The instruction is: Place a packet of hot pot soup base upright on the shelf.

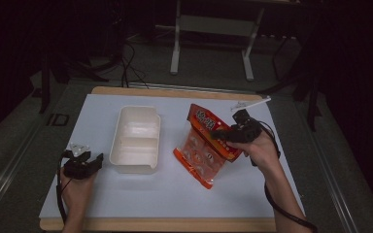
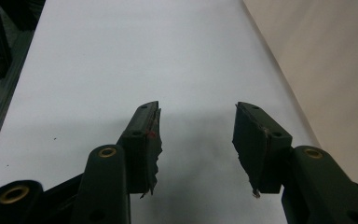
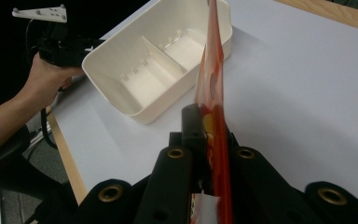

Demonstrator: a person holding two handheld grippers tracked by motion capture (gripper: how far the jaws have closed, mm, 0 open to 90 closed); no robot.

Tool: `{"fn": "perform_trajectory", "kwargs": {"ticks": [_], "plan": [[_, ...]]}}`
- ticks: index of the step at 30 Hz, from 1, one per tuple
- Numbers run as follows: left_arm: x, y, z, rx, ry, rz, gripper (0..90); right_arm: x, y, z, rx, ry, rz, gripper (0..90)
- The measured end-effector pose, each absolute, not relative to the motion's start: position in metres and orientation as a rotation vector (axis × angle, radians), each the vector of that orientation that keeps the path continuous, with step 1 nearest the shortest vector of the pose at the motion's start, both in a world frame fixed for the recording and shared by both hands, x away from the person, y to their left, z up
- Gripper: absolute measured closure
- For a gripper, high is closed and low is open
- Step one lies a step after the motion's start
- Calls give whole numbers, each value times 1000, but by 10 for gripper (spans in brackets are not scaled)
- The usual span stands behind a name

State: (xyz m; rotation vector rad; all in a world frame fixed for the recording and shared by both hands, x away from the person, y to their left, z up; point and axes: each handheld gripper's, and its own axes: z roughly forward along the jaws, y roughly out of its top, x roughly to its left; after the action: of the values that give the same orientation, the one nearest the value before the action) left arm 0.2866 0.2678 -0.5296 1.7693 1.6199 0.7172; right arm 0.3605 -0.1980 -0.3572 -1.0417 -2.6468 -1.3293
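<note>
One orange snack bag (image 1: 205, 144) hangs clamped in the right gripper (image 1: 222, 134), its lower edge touching the white table (image 1: 272, 194) beside one cream two-compartment container (image 1: 135, 139). The left gripper (image 1: 93, 162) rests spread apart and empty near the container, and the room is dark, with a white frame (image 1: 213, 29) on the floor behind.

I am looking for writing and finding very little I can read. The orange snack bag (image 1: 205, 145) is showing pale characters on a red band near its top, but they are blurring too much for me to make out. On the grey floor left of the desk (image 1: 175, 204), a dark marking (image 1: 57, 119) is reading something like "ID".
</note>
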Motion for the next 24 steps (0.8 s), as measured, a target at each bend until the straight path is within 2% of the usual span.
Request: {"fn": "perform_trajectory", "kwargs": {"ticks": [24], "plan": [[287, 268, -529, 1768, 1620, 720, 511, 365, -187, -344, -1074, -2674, -1415, 900]]}}
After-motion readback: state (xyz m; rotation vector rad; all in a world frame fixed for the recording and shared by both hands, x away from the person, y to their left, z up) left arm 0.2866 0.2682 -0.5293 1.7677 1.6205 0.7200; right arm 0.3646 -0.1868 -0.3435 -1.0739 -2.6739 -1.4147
